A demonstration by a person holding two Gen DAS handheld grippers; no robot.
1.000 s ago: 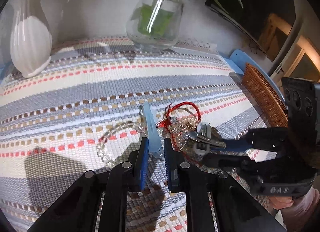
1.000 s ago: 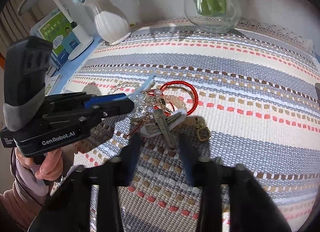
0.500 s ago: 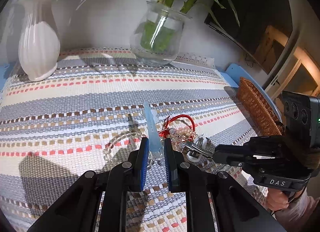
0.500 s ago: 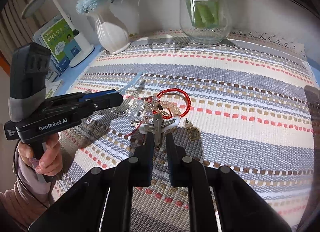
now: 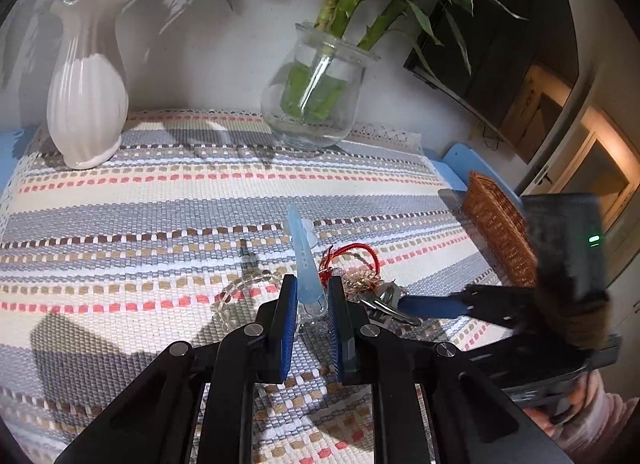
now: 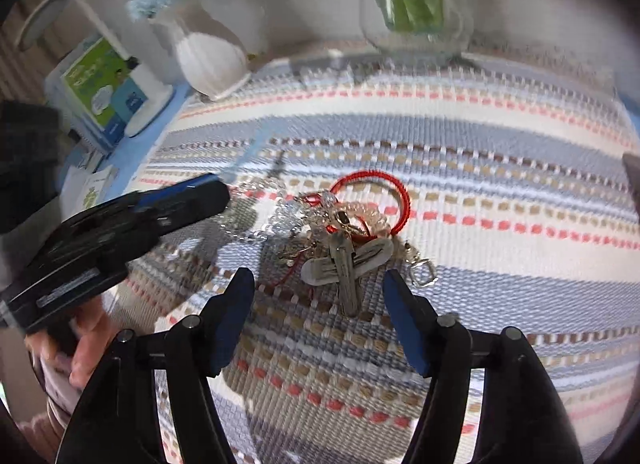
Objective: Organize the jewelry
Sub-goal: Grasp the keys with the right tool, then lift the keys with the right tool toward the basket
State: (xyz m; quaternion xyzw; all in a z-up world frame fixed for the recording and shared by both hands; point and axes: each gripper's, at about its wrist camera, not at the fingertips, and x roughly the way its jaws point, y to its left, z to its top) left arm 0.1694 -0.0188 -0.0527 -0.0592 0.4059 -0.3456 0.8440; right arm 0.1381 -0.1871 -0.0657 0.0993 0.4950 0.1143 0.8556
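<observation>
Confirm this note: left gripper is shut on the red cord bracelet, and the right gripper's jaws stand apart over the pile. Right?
Not quite. The left gripper is shut on the pale blue hair clip, as the left wrist view shows; the red cord bracelet lies on the mat. The right gripper is opening, nothing gripped.

A striped woven mat [image 5: 160, 199] (grey, cream, coral and tan dashes) lies under a red cord bracelet [image 6: 384, 191], a pale blue hair clip [image 5: 306, 268], a white ribbed vase [image 5: 86, 91] and a brown wicker basket [image 5: 500, 232].

Both wrist cams sit close above the striped mat [image 5: 160, 191], angled down, sharing the jewelry pile [image 6: 344, 223].
</observation>
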